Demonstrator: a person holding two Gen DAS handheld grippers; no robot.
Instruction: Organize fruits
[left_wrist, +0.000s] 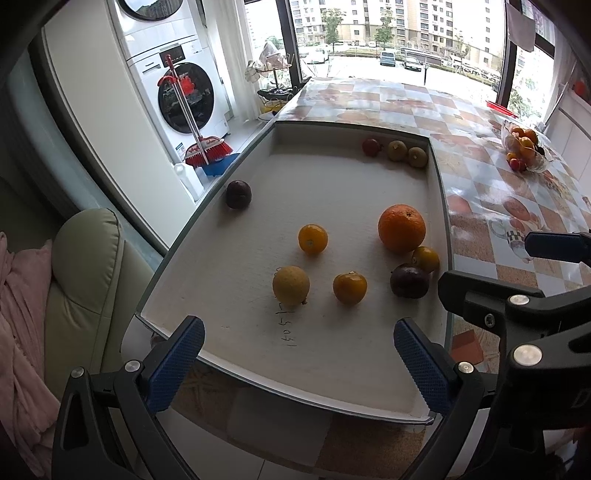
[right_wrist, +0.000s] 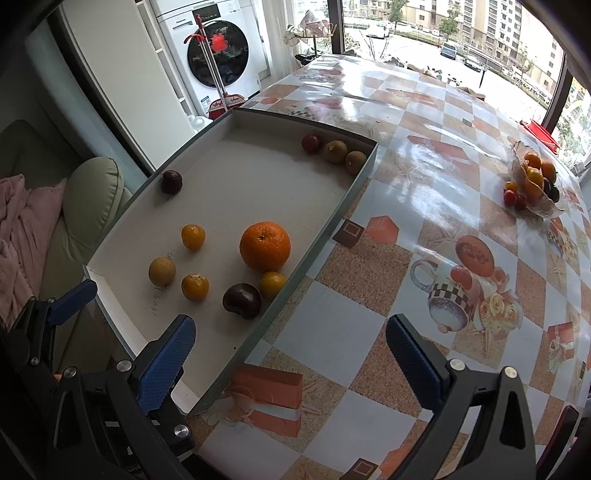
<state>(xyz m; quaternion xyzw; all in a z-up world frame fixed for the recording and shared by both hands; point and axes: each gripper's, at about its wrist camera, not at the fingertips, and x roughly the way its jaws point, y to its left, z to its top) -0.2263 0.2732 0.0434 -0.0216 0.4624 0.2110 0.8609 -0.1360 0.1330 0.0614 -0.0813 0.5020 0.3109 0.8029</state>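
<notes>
A shallow white tray (left_wrist: 369, 354) (right_wrist: 207, 362) on the table holds loose fruit: a large orange (left_wrist: 401, 228) (right_wrist: 265, 246), three small yellow-orange fruits (left_wrist: 313, 239) (left_wrist: 349, 288) (left_wrist: 426, 258), a tan round fruit (left_wrist: 290, 286) (right_wrist: 161, 271), and dark plums (left_wrist: 409, 280) (right_wrist: 242, 300) (left_wrist: 238, 194). A red fruit (left_wrist: 371, 147) and two tan fruits (left_wrist: 397, 150) sit in the far right corner. My left gripper (left_wrist: 299, 365) is open and empty over the tray's near edge. My right gripper (right_wrist: 290, 363) is open and empty over the tray's near right corner and the tablecloth.
A glass bowl (left_wrist: 524, 147) (right_wrist: 535, 181) of fruit stands far right on the patterned tablecloth (right_wrist: 406, 184). A sofa with a pink blanket (left_wrist: 22, 314) lies left of the table. A washing machine (left_wrist: 177, 92) and red broom (left_wrist: 207, 147) stand beyond.
</notes>
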